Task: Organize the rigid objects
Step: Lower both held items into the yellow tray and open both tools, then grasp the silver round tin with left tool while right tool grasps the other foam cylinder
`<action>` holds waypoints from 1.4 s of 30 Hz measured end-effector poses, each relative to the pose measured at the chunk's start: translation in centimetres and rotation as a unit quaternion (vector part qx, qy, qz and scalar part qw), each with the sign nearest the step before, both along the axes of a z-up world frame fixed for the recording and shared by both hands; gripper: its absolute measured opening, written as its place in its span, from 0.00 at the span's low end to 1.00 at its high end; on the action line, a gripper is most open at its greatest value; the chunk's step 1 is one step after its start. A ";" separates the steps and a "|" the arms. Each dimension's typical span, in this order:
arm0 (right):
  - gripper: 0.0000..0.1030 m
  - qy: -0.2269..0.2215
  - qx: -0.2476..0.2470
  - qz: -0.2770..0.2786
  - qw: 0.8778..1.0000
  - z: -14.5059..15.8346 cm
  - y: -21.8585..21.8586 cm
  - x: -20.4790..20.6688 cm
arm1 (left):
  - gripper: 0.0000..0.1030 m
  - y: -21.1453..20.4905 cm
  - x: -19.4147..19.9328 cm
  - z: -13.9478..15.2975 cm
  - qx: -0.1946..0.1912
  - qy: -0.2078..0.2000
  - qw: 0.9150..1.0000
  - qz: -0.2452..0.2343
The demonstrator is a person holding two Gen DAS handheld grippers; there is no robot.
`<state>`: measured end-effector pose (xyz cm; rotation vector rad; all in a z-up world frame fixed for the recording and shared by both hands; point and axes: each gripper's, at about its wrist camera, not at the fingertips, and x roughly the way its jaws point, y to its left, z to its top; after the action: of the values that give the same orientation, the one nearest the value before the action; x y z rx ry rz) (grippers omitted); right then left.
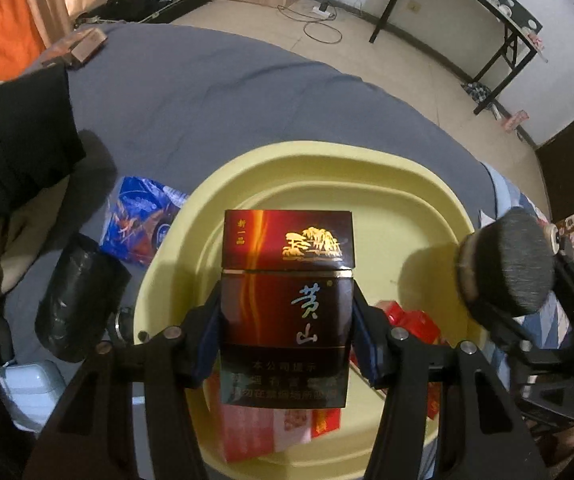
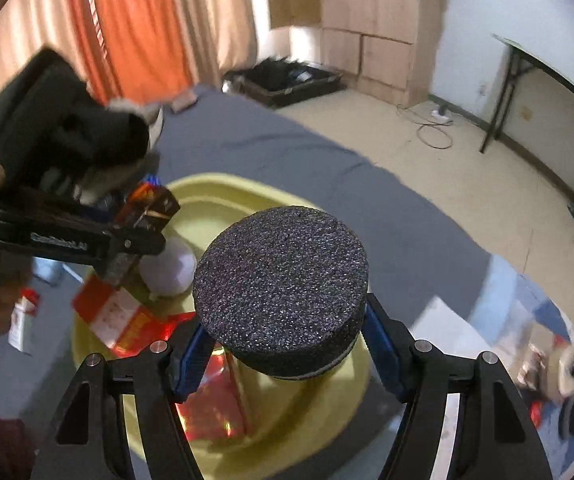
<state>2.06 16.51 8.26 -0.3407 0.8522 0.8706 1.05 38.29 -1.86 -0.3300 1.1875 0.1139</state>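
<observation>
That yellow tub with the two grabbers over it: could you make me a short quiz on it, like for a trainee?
1. True or false: the left gripper is clamped on a dark red cigarette pack.
2. What does the right gripper hold? A) a white bulb B) a black foam disc C) a blue bag
3. Fill in: red boxes already lie inside the yellow ____.

Key
1. True; both blue pads press the pack's sides, above the yellow basin.
2. B; the black foam disc sits between its fingers.
3. basin.
</observation>
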 end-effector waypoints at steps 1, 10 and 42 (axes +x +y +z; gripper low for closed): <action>0.67 0.011 -0.003 -0.002 1.000 -0.6 0.8 0.5 | 0.56 0.1 -0.1 -0.2 -0.002 -0.003 1.000 -0.004; 0.72 0.050 -0.012 -0.020 0.998 -2.9 3.3 3.0 | 0.57 0.7 -0.3 -2.1 -0.011 0.004 1.000 0.010; 1.00 -0.041 0.066 -0.277 0.958 -4.9 -33.7 7.2 | 0.99 -33.1 10.3 0.7 0.022 -0.098 0.986 -0.133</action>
<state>9.25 -17.19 3.32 -0.0118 0.7538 0.3844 11.37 5.20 -1.12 -0.1376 1.0227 -0.1234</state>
